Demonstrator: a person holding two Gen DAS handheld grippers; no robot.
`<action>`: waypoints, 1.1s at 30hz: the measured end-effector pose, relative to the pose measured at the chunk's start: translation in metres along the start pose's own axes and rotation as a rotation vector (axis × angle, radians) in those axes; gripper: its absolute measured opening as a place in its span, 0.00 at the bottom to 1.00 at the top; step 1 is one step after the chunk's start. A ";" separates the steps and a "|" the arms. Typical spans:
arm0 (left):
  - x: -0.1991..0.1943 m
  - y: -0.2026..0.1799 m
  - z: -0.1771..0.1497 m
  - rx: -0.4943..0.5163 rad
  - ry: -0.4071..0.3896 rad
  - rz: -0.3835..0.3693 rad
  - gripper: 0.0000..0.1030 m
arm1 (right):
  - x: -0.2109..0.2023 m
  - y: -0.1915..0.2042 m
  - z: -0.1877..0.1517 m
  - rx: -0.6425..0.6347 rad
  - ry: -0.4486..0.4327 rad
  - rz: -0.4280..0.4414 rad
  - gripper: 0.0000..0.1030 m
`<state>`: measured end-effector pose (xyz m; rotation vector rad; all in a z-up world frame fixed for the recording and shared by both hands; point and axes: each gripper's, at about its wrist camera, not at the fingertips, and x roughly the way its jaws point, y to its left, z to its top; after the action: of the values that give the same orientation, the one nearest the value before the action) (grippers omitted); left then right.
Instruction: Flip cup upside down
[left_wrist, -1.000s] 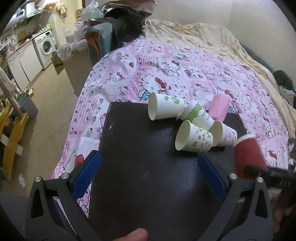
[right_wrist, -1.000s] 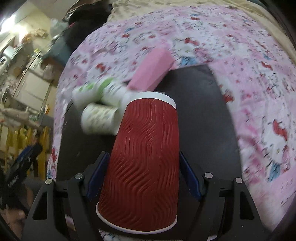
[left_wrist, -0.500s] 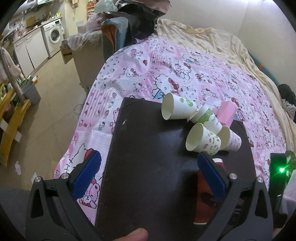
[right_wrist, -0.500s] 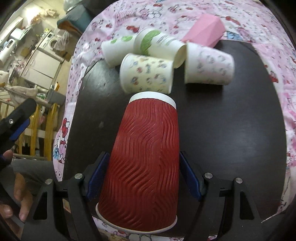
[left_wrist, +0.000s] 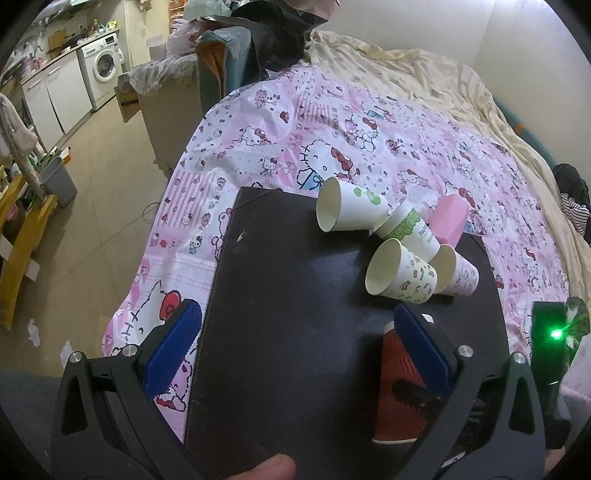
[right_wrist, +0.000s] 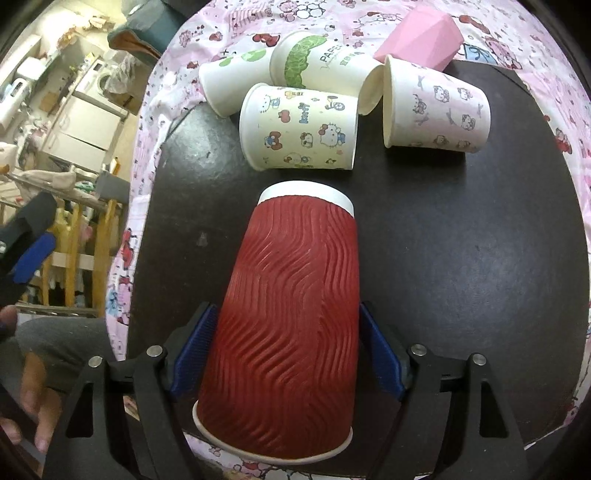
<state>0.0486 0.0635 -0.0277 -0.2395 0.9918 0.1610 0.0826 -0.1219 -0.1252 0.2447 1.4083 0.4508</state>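
Note:
A red ribbed paper cup (right_wrist: 291, 336) stands upside down on the dark board (right_wrist: 461, 240), wide rim down and white base up. My right gripper (right_wrist: 288, 347) is shut on its sides. The same cup (left_wrist: 399, 387) shows in the left wrist view, partly hidden behind my left gripper's right finger. My left gripper (left_wrist: 295, 350) is open and empty, above the board's near edge.
Several white printed paper cups (right_wrist: 299, 127) lie on their sides at the board's far end, with a pink block (right_wrist: 417, 37) behind them. The board (left_wrist: 295, 295) rests on a pink Hello Kitty bedcover (left_wrist: 332, 122). Floor and furniture lie to the left.
My right gripper has brought the red cup down, base up, onto the board in front of the lying cups. My left gripper has stayed open and pulled back a little.

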 end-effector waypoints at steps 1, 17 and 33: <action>0.000 -0.001 0.000 0.000 0.001 0.001 1.00 | -0.003 -0.003 0.000 0.010 -0.005 0.014 0.79; 0.005 -0.017 -0.004 0.056 0.008 0.027 1.00 | -0.035 -0.038 -0.006 0.088 -0.061 0.097 0.83; 0.054 -0.046 -0.024 -0.019 0.339 -0.105 1.00 | -0.052 -0.081 -0.022 0.330 -0.101 0.456 0.84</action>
<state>0.0694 0.0139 -0.0796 -0.3425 1.3118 0.0337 0.0692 -0.2192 -0.1166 0.8569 1.3208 0.5671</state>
